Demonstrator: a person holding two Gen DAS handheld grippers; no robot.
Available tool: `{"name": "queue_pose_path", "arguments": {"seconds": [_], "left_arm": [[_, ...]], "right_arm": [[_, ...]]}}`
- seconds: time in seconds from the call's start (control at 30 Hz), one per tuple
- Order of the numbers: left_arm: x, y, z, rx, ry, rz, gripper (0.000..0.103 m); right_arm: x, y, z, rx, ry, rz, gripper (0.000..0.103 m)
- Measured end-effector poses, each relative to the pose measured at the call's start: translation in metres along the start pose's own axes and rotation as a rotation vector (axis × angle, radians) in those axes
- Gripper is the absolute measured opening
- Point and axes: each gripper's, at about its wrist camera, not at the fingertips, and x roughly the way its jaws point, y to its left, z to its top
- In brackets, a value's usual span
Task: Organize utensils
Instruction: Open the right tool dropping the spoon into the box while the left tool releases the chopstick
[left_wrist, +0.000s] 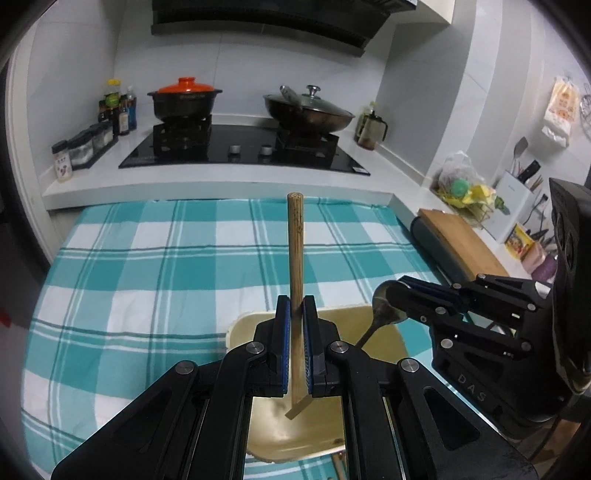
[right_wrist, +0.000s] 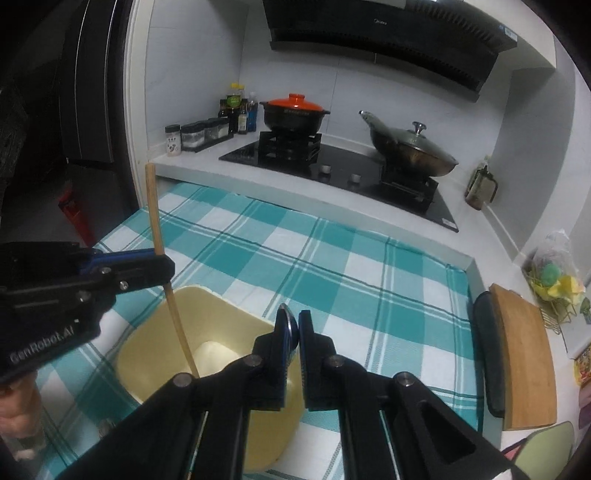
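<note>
My left gripper (left_wrist: 295, 306) is shut on a wooden utensil handle (left_wrist: 295, 240) and holds it upright. The handle's lower end hangs inside a cream plastic bin (left_wrist: 236, 328) on the checked cloth. At the right of that view, my right gripper (left_wrist: 395, 293) is shut on a metal spoon (left_wrist: 380, 297), whose handle slants down toward the bin. In the right wrist view, the right gripper (right_wrist: 295, 321) shows the spoon's bowl (right_wrist: 291, 326) pinched between its fingers above the bin (right_wrist: 207, 295). The left gripper (right_wrist: 164, 264) grips the wooden handle (right_wrist: 153, 214) at the left.
A teal-and-white checked cloth (left_wrist: 147, 258) covers the counter. Behind it, a hob carries an orange-lidded clay pot (left_wrist: 184, 99) and a lidded wok (left_wrist: 308, 110). A wooden cutting board (left_wrist: 461, 240) and a white utensil holder (left_wrist: 517, 199) stand at the right. Spice jars (left_wrist: 81, 147) line the back left.
</note>
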Motion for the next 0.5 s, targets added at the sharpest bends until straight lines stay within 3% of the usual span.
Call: {"name": "queue_pose_path", "arguments": {"seconds": [0.17,0.23,0.37,0.4,0.47,0.5], "left_arm": [[0.023,0.008,0.003,-0.037,0.066,-0.008,0.005],[0.029,0.010,0.006,-0.050,0.085,-0.012,0.011],[0.022,0.011,0.004,-0.036,0.082,0.002,0.053],[0.016,0.009,0.001,-0.020,0.074,0.008,0.060],[0.005,0.009,-0.005,0.007,0.069,0.010,0.065],[-0.003,0.010,-0.010,0.019,0.067,0.008,0.069]], "right_arm": [[0.020,-0.007,0.005,0.051,0.030,0.037,0.013],[0.024,-0.014,0.011,0.091,0.023,0.038,0.013],[0.010,-0.029,0.012,0.188,-0.014,0.042,0.018],[0.003,-0.032,0.010,0.209,-0.024,0.039,0.021],[-0.014,-0.036,0.004,0.241,-0.053,0.038,0.032],[-0.025,-0.036,-0.001,0.252,-0.068,0.037,0.033]]}}
